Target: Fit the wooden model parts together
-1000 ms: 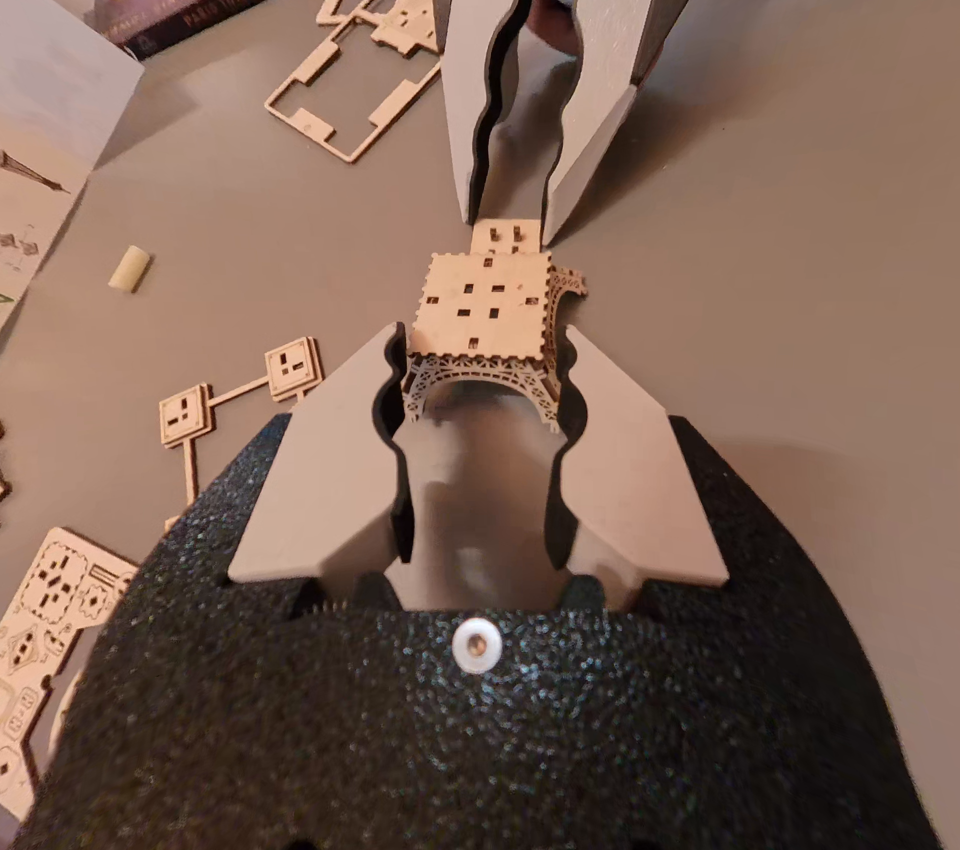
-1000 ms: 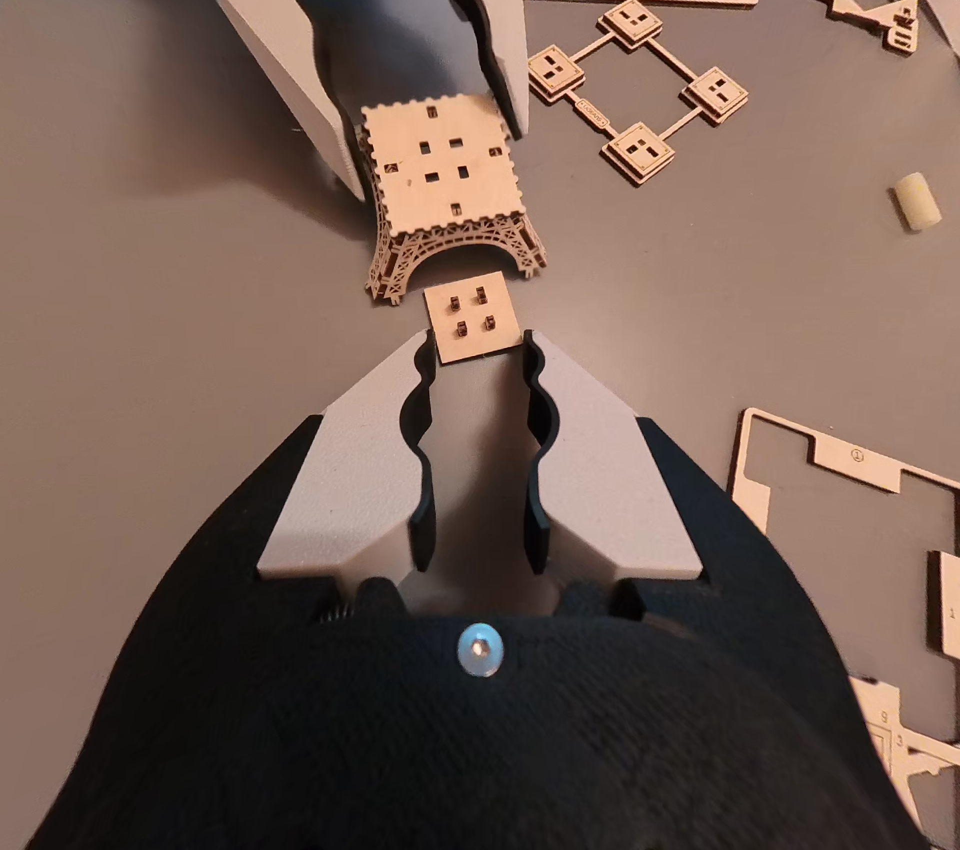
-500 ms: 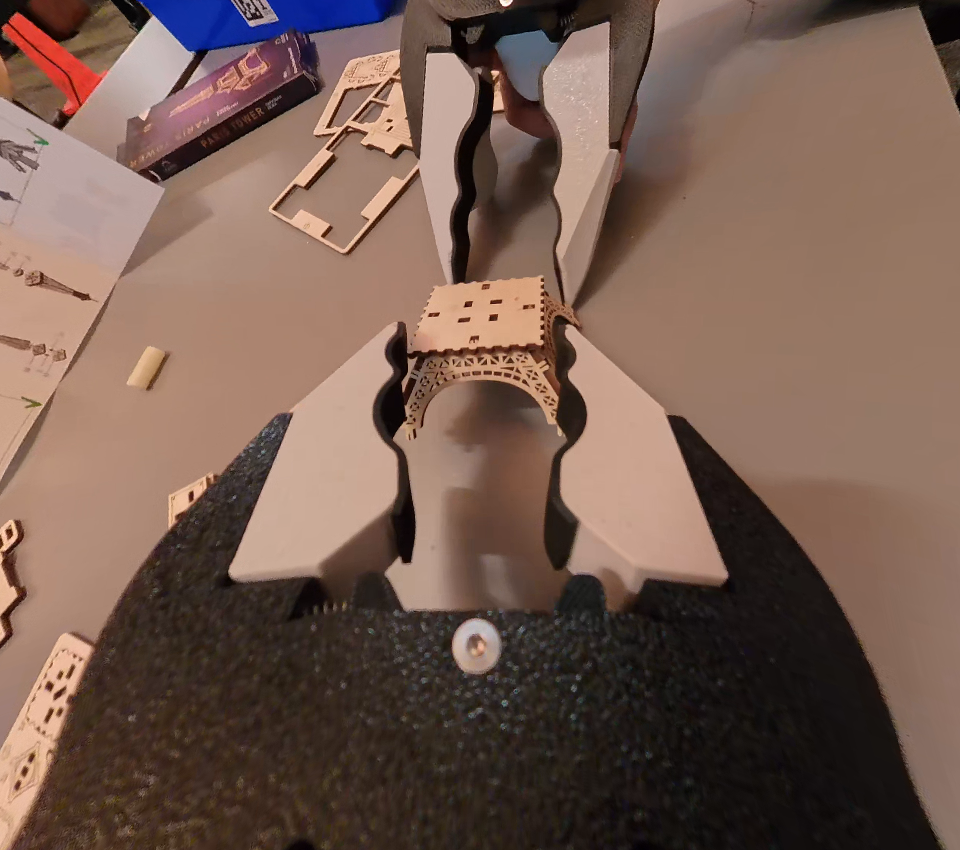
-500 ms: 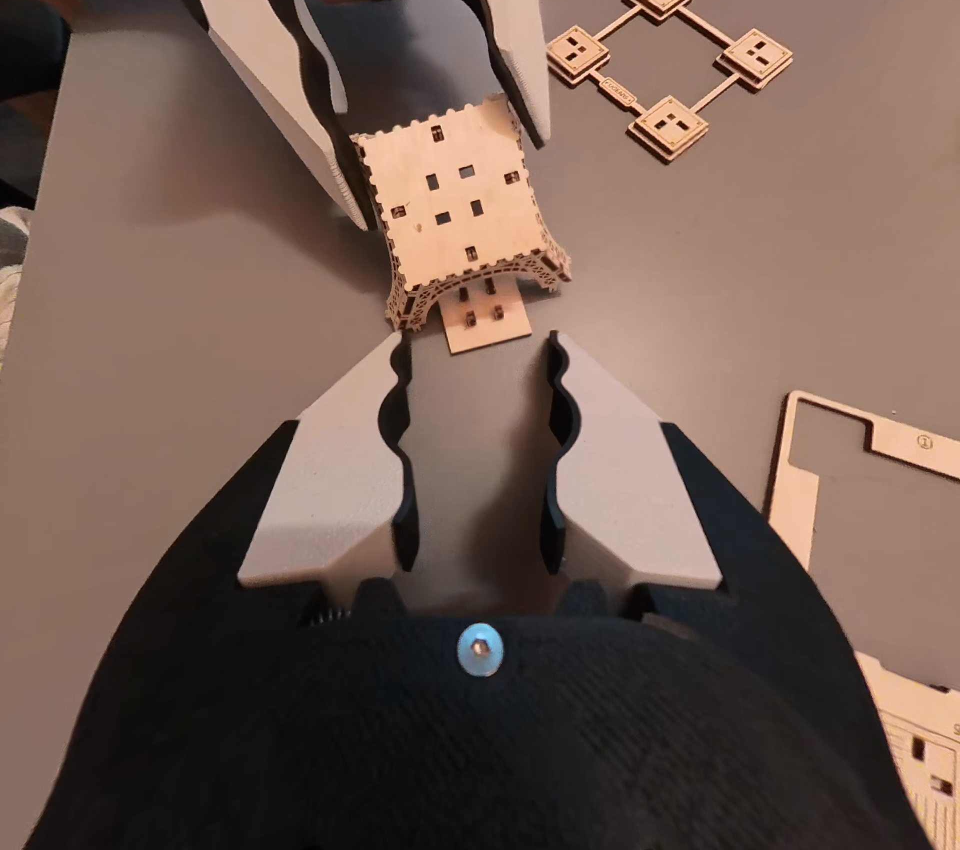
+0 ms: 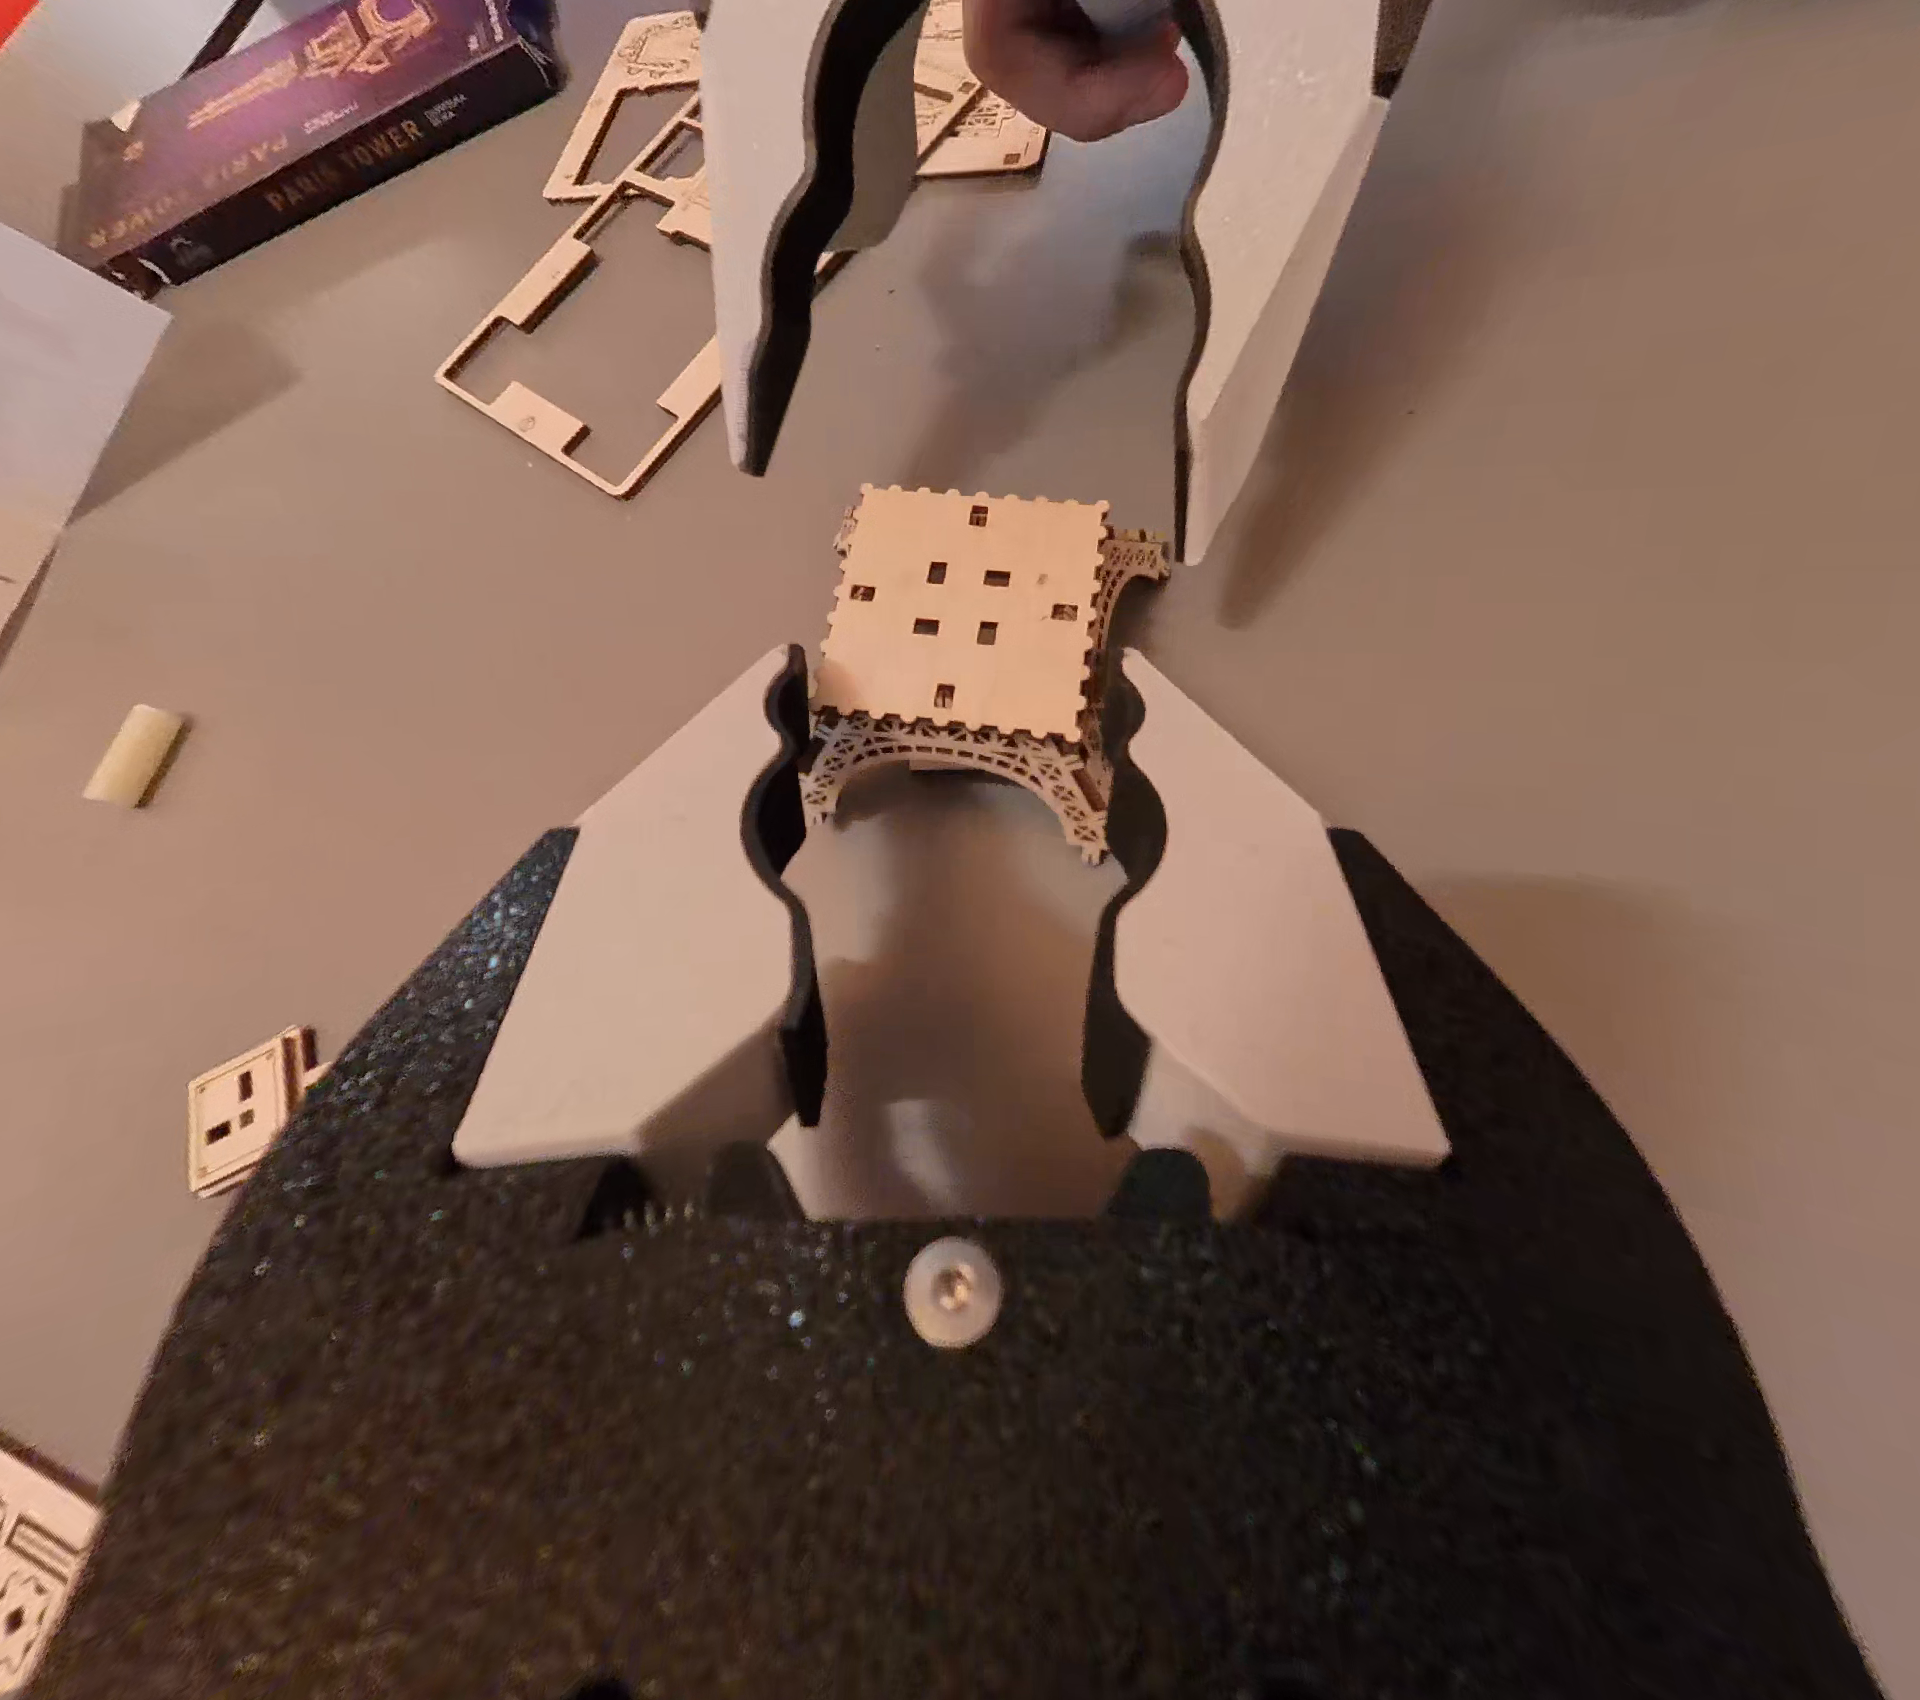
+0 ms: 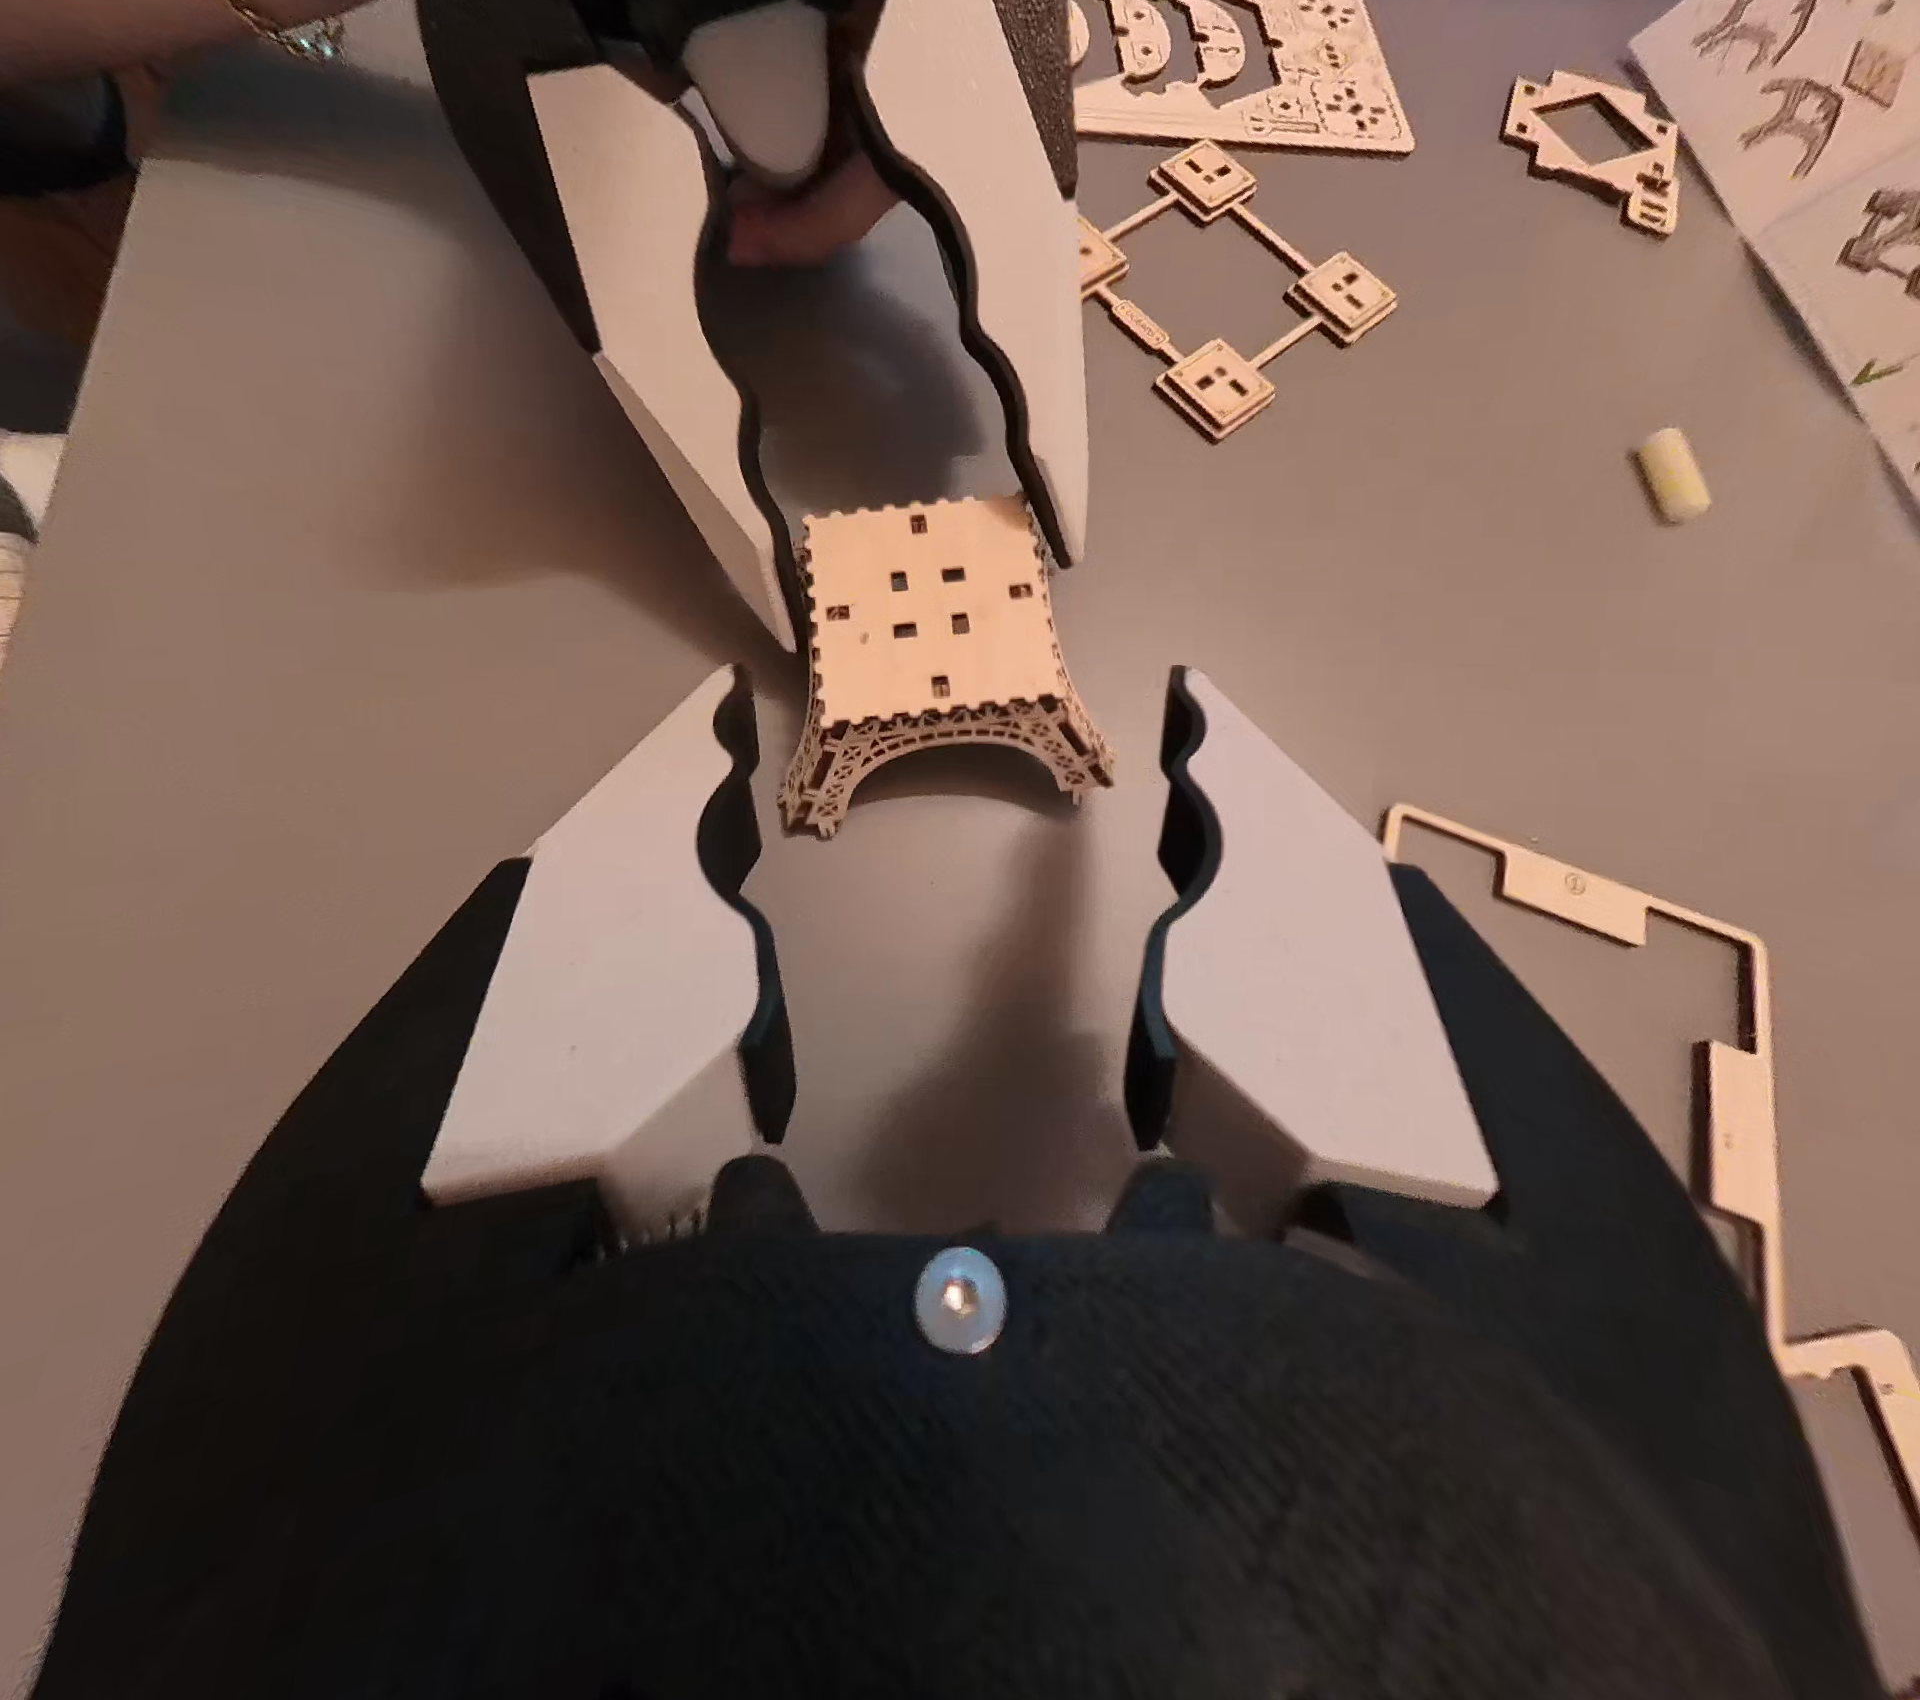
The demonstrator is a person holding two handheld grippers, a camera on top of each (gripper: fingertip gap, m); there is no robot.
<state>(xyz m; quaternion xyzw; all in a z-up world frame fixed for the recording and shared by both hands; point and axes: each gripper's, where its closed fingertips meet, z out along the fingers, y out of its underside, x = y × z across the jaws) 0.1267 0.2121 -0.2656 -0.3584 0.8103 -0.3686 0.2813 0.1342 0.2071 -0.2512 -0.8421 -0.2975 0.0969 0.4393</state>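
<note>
In the left wrist view, the left tool is clamping the arched wooden tower base at frame centre, feet on the grey bench, with spent part frames lying upper left. In the right wrist view, the right tool is now standing wide open and empty just short of the base, whereas a second ago it was gripping a small slotted square plate. That plate is no longer showing anywhere, so it is probably sitting under the arch, meaning this joint may be started, though seating cannot be confirmed.
</note>
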